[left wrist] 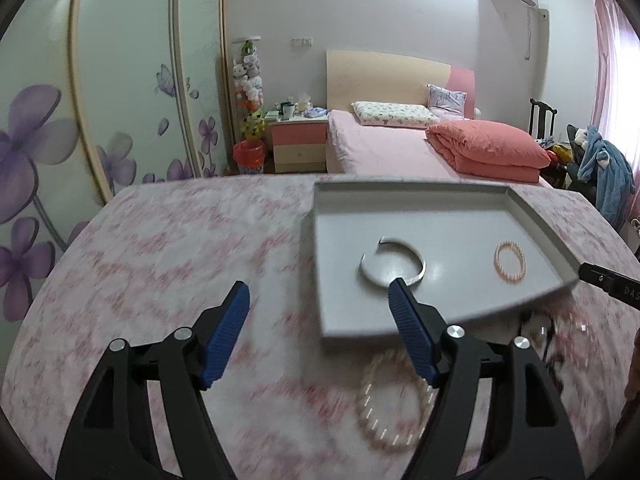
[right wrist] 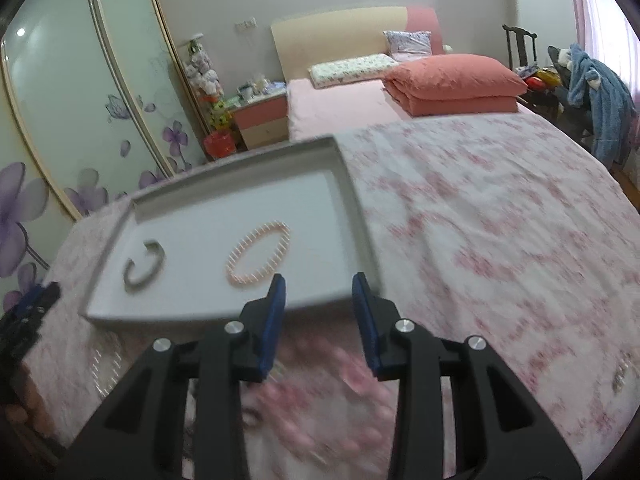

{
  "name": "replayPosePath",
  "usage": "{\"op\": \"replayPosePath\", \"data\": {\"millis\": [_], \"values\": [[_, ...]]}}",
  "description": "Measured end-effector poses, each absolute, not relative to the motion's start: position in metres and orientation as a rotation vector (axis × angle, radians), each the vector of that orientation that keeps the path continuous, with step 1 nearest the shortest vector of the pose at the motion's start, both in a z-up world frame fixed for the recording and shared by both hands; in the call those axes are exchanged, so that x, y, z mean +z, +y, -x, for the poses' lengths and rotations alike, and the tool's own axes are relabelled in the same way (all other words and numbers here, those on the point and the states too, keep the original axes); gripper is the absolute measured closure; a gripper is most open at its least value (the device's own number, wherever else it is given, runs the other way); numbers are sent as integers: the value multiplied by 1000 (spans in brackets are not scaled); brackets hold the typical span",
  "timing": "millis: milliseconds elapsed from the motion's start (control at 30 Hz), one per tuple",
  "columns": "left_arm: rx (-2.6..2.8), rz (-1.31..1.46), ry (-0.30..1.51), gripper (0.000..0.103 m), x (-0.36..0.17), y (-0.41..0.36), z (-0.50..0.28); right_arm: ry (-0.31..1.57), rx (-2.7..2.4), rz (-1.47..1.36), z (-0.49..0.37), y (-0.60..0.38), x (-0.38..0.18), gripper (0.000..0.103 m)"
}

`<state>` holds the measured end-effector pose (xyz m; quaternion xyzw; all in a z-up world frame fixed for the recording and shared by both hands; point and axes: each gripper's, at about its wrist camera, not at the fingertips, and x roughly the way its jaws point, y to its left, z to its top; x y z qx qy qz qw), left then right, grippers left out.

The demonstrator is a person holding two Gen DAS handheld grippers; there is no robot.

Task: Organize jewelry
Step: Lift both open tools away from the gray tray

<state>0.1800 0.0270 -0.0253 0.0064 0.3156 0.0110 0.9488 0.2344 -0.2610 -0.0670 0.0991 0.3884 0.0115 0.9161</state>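
Your grey tray [left wrist: 440, 312], shallow w/ a raised rim, sits on the pink-mottled cloth [left wrist: 180, 248]. Inside: a silver open cuff [left wrist: 394, 265] at left, a pink bead bracelet [left wrist: 509, 262] at right. A pale bead bracelet [left wrist: 394, 404] lies on the cloth just near the tray's near edge, blurred. Your left gripper [left wrist: 318, 308] is spread wide, empty; right gripper [right wrist: 319, 296] also parted, holding nothing. Bed [right wrist: 340, 108] far behind.

Pale grey tray [left wrist: 452, 228] ahead of blue-padded, black-framed left gripper [left wrist: 320, 300]. Silver bangle [left wrist: 394, 264] at its right fingertip; pink bead bracelet [left wrist: 510, 262] further right. Pink-and-white mottled cloth [left wrist: 192, 248] beneath; whitish beaded strand [left wrist: 384, 404] below the fingers.
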Motion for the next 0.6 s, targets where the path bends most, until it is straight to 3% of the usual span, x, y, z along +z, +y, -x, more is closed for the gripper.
{"op": "replayPosePath", "data": {"millis": [267, 600], "values": [[30, -8, 703, 27, -38, 49, -151, 879, -6, -206, -212, -292, -92, 72], [-5, -1, 732, 27, -46, 48, -141, 883, 66, -79, -211, -261, -91, 72]]}}
